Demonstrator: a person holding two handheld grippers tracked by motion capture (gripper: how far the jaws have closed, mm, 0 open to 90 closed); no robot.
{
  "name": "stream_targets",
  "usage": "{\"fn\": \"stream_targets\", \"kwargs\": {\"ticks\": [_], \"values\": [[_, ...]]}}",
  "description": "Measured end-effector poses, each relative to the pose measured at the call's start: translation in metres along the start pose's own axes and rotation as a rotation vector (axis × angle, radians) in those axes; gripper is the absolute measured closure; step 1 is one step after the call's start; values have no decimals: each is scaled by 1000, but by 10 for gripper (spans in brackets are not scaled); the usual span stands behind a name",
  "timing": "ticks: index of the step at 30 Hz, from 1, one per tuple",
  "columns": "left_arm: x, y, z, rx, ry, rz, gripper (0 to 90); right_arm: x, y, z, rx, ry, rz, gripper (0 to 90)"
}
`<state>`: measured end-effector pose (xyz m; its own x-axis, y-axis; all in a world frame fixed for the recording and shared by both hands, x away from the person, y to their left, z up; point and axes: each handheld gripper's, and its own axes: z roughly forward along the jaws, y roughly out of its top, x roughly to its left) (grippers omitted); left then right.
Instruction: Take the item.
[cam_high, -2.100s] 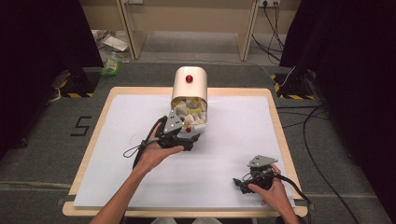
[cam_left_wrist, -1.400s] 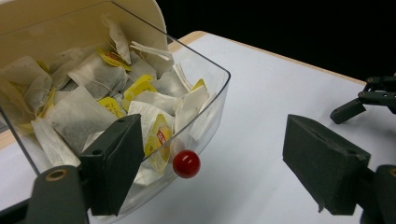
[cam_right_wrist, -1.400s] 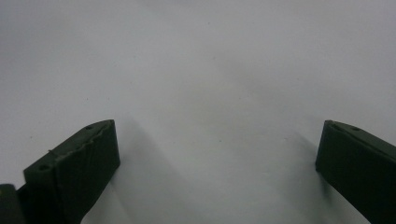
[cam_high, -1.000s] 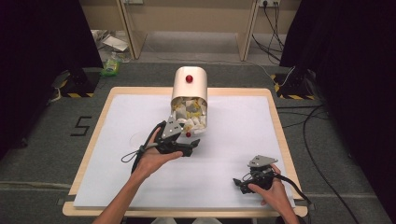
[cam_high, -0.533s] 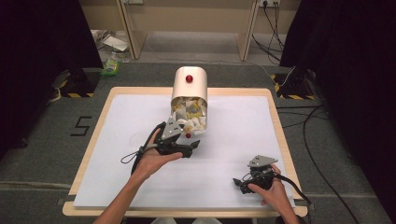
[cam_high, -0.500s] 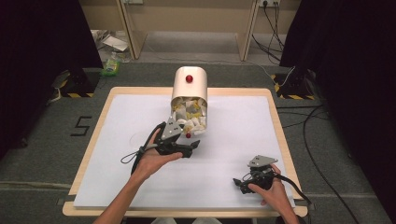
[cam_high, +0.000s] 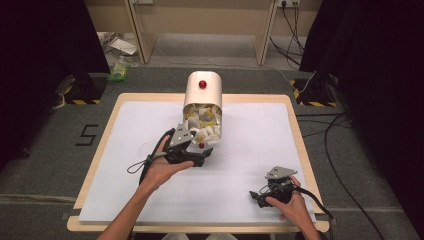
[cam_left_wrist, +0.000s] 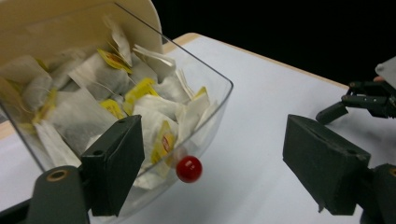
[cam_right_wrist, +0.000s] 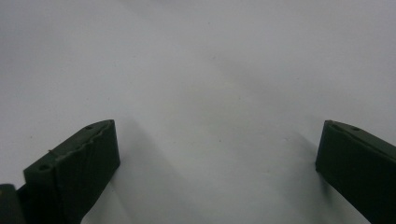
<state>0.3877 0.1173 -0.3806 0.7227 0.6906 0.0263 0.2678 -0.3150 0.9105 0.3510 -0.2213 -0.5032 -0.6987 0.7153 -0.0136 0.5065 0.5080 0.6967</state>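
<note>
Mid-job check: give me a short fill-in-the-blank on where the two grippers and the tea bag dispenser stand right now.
1. The cream dispenser with a clear drawer is full of ____ bags.
2. The left gripper has its jaws ____, either side of the drawer's red knob.
3. The right gripper rests on the white ____ with nothing between its jaws.

Missing words: tea; open; table

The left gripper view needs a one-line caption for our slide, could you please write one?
Open left tongs frame the red knob on the clear drawer of tea bags.
</note>
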Motion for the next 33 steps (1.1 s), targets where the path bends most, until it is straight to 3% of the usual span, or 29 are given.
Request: {"fn": "stream_targets", "kwargs": {"ticks": [8, 14, 19, 33], "values": [[17, 17, -6, -22, 21, -19, 240, 0, 0, 0, -1, 0, 0, 1], [35, 25, 5, 20, 26, -68, 418, 0, 0, 0, -1, 0, 1, 1], [39, 23, 18, 67, 29, -75, 501, 0, 0, 0, -2, 0, 0, 1], [43, 18, 35, 120, 39, -100, 649, 0, 0, 0, -2, 0, -2, 1]]}}
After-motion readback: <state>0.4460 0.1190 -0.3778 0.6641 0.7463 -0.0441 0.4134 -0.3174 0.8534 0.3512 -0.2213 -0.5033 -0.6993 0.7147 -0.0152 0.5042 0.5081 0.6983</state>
